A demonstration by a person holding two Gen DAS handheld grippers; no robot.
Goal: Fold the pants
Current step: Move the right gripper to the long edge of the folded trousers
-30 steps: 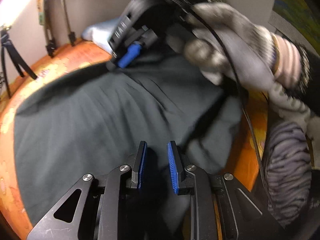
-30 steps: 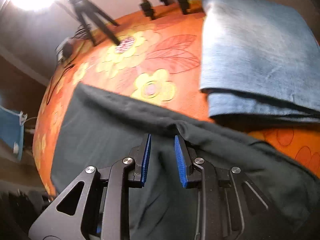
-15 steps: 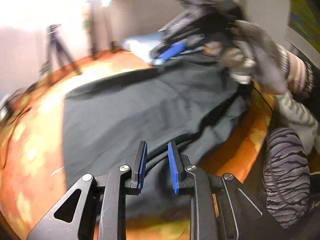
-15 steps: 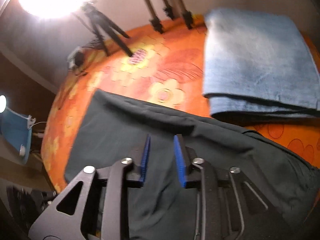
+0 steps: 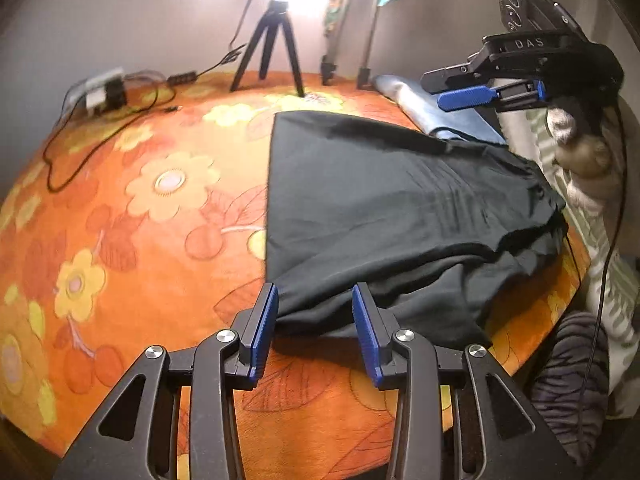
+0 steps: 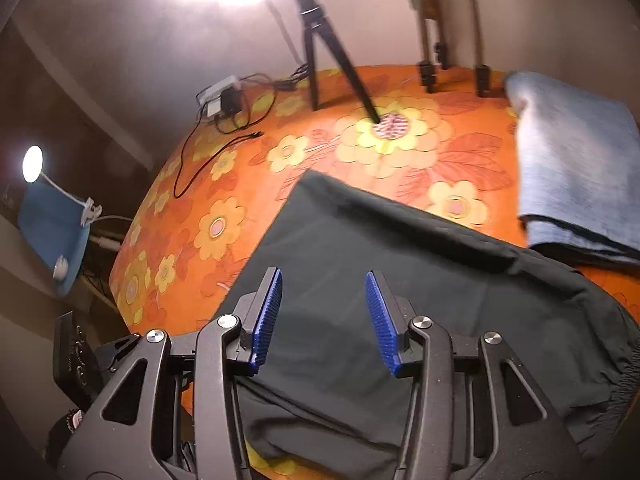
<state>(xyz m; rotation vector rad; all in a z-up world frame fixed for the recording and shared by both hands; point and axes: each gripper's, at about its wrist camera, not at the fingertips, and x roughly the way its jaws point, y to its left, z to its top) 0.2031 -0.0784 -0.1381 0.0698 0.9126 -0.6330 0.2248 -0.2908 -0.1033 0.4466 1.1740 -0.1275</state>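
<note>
Here we are: the dark pants (image 5: 400, 208) lie folded on the orange flowered cloth (image 5: 140, 208), one straight edge on the left, the bunched waist end heaped toward the right, an underlayer poking out along the near side. From the right wrist view the same pants (image 6: 360, 248) run as a flat slab with a soft ridge along the far edge and a gathered hem at the right.

Left gripper (image 5: 316, 320) first: its blue pads have just been opening and now stand spread, hanging over the near corner of the pants with nothing pinched. Right gripper (image 6: 324, 312), same story: jaws just been opening, spread wide above the fabric, holding nothing. In the left wrist view that right gripper (image 5: 468, 98) hovers off to the far right, with "DAS" readable on its black body.

Count: one pair of dark pants, one folded blue garment (image 6: 576, 168) beyond them, one small black tripod (image 6: 324, 52), and one white power strip (image 6: 220, 96) with cables.
</note>
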